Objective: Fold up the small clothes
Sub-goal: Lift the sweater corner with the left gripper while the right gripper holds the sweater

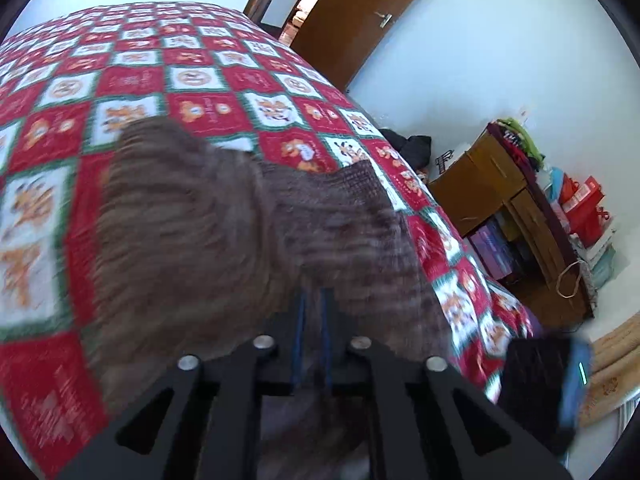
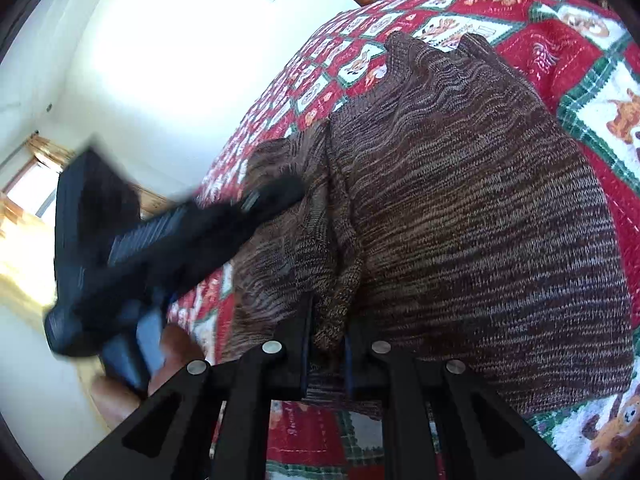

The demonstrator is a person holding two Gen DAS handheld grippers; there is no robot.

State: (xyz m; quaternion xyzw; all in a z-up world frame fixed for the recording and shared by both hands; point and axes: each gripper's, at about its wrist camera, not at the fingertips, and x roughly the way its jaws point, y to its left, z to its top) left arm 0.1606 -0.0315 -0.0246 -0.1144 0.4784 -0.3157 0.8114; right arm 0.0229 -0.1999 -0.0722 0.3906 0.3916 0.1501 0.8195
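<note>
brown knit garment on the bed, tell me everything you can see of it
The brown knit garment is a marled, ribbed-looking knit in dark and light brown. It lies spread over the red checked bedspread, creased down the middle, with a fold bunched near its near edge. The left claw and the right claw each pinch that edge.

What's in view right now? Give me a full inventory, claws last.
Knit garment: one, brown marl, on the bed, pinched at two spots.
Quilt: one, red, white and green check, covering the bed.
Door: one, brown, beyond the bed.
Cabinet: one, brown wood, beside the bed, bags and clothes piled on it.
Left claw: black, shut on the garment.
Right claw: black, shut on a garment fold.
</note>
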